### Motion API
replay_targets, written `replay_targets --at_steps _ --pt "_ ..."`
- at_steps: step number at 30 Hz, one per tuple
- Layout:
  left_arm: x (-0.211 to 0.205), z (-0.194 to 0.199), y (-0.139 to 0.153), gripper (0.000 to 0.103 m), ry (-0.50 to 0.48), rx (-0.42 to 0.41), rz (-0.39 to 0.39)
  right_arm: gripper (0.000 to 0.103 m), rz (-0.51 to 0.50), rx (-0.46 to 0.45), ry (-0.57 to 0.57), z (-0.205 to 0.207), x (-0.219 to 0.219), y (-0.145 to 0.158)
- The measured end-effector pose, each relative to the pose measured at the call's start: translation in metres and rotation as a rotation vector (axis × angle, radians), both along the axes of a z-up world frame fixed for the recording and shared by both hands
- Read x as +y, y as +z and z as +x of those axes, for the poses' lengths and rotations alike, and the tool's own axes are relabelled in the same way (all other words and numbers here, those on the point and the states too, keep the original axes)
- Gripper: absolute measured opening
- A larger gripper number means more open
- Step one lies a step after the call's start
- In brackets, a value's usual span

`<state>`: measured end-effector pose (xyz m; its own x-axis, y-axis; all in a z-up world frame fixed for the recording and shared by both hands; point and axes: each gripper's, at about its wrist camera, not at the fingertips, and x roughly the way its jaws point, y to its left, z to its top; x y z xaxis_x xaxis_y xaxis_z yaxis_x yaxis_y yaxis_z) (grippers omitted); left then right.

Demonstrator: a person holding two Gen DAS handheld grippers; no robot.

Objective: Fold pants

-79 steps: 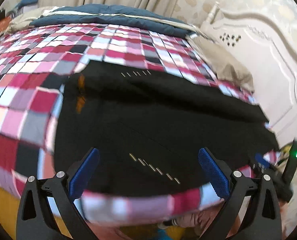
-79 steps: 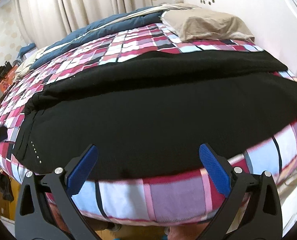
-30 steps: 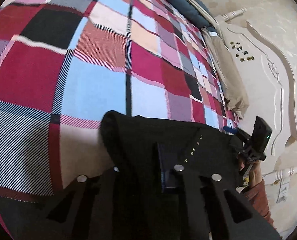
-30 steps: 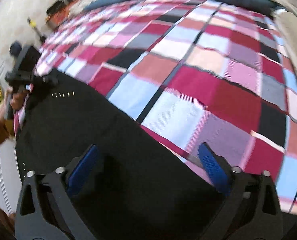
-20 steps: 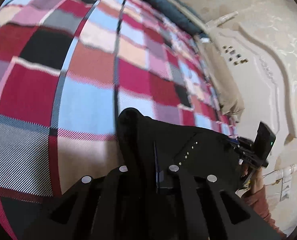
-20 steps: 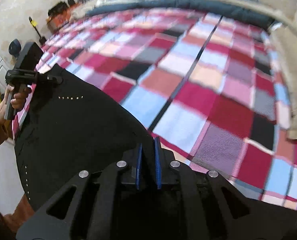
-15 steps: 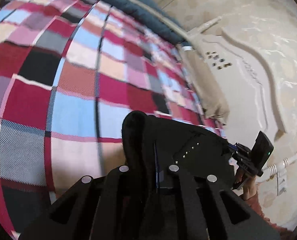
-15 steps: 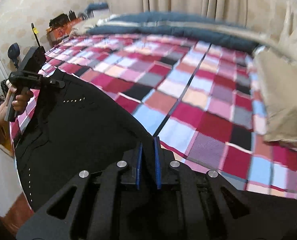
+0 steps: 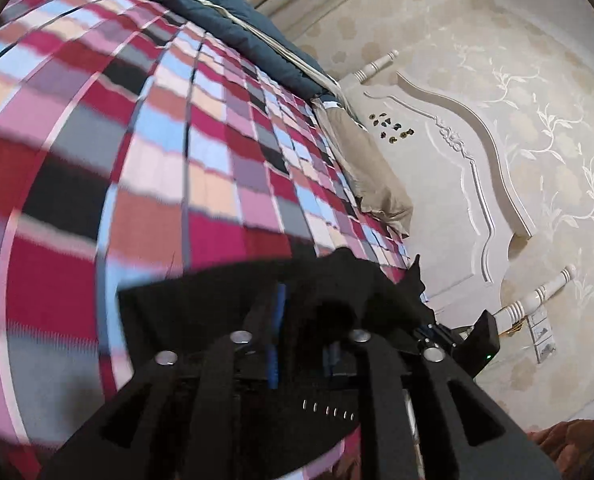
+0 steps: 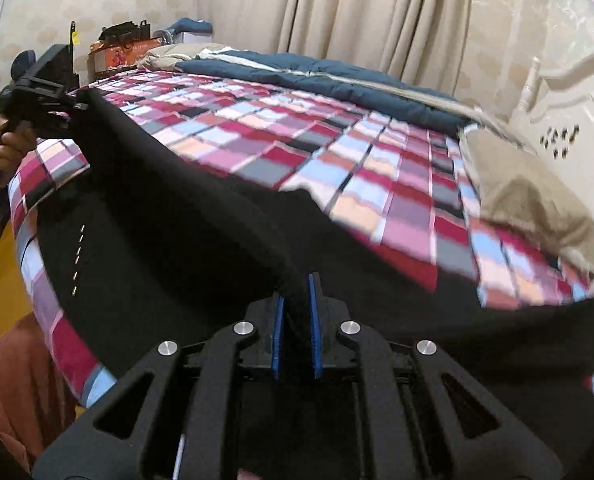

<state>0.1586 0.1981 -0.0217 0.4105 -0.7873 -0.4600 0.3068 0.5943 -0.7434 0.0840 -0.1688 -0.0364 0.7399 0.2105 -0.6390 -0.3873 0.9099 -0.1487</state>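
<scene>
I take the bed [image 10: 337, 148] with its checked cover as my landmark. On its left side, my left claw [image 10: 81, 101] pinches one end of the black pants [image 10: 185, 240] and holds it up above the cover; the hand [image 10: 11, 146] gripping that tool shows just below it. In its own camera, that left claw [image 9: 303, 336] has its blue pads nearly together, with a bunched fold of the pants [image 9: 225, 312] pressed between them, so I read it as clamped on the cloth. A row of small pale marks on the pants shows just below the fingers there.

From that raised end the top edge of the pants runs taut across the near side of the bed to my right claw [image 10: 295, 312]. Its two blue pads [image 10: 277, 332] stand close, a narrow strip of black fabric squeezed between them, so it too is gripping the pants. Below that stretched edge the rest of the pants lies spread over the near part of the bed and hangs past its near edge.

Along the far side of the bed lies a dark blue quilt [image 10: 317, 70], with curtains [image 10: 357, 12] behind it. At the right end of the bed rests a beige pillow [image 10: 525, 188], and beyond it stands the white headboard [image 9: 461, 184].
</scene>
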Motion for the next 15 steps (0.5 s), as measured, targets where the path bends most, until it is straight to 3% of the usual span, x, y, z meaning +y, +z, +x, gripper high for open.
replay_targets --at_steps 10,11,12,14,15 --pt "0.011 -0.051 -0.042 0.033 0.065 0.062 0.105 0.015 -0.034 0.042 -0.032 -0.038 0.011 -0.043" --pt "0.014 -0.055 -0.043 0.038 0.075 0.058 0.112 0.015 -0.035 0.038 -0.037 -0.040 0.012 -0.043" --pt "0.017 -0.060 -0.042 0.052 0.091 0.058 0.133 0.018 -0.035 0.033 -0.043 -0.042 0.013 -0.043" --pt "0.024 -0.071 -0.043 0.056 0.125 0.046 0.158 0.028 -0.007 0.044 -0.056 -0.046 0.011 -0.043" --pt "0.028 -0.075 -0.044 0.056 0.133 0.049 0.163 0.039 0.023 0.055 -0.062 -0.048 0.009 -0.042"
